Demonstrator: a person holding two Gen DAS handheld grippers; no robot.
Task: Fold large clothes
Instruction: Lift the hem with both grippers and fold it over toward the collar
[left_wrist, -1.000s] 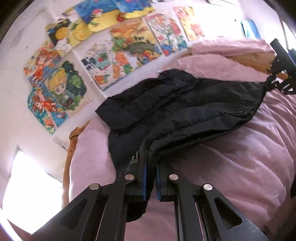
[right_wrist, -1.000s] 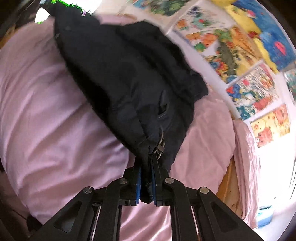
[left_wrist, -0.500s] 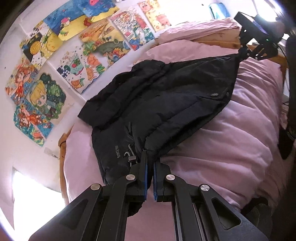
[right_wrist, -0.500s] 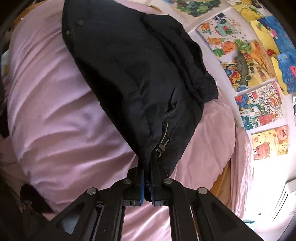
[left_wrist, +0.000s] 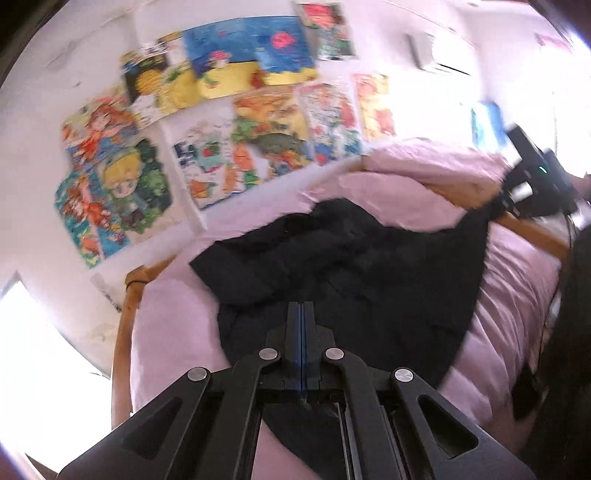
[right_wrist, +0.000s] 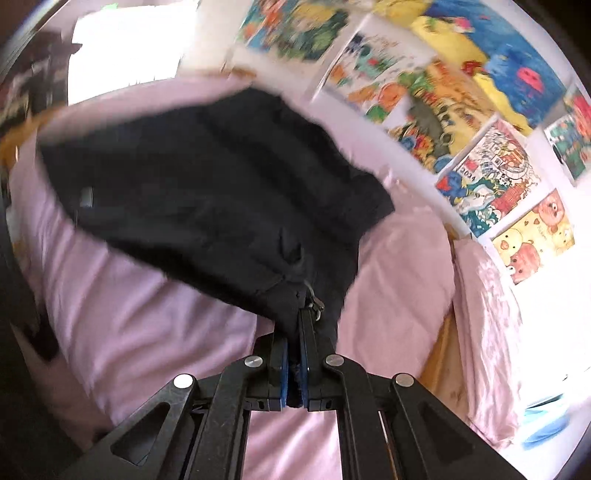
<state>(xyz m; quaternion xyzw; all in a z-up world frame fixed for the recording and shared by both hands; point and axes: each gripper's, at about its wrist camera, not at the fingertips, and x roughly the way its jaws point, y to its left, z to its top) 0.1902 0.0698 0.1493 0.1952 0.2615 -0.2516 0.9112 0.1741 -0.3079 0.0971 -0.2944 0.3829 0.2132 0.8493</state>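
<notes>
Black padded jacket (left_wrist: 354, 273) lies spread across a pink duvet (left_wrist: 177, 321) on a bed, its bulk bunched toward the wall side. In the left wrist view the left claw (left_wrist: 301, 314) hangs over the garment's near edge with its two blue-lined fingers pressed flat together; no cloth shows between them, though the dark fabric runs underneath and whether a fold is caught below cannot be told. In the same view the right claw (left_wrist: 504, 205) appears at the far right, at the jacket's stretched-out corner, beside a wooden bed rail (left_wrist: 532, 229).

The right wrist view shows the right claw (right_wrist: 294, 343) clamped on a corner of the jacket (right_wrist: 207, 184), cloth wedged between the blue pads (right_wrist: 282, 369), with a metal zip pull (right_wrist: 314, 301) dangling just beside the grip. From that pinch the jacket fans out over the duvet (right_wrist: 129, 317), lifted at the held corner and resting on the bedding farther off.

Bright cartoon posters (left_wrist: 255, 122) cover the white wall behind the bed, also seen in the right wrist view (right_wrist: 491, 173). A wooden bed frame (left_wrist: 123, 317) curves around the mattress's left edge. Both views are smeared by motion blur, so finer details of the fabric are not legible.
</notes>
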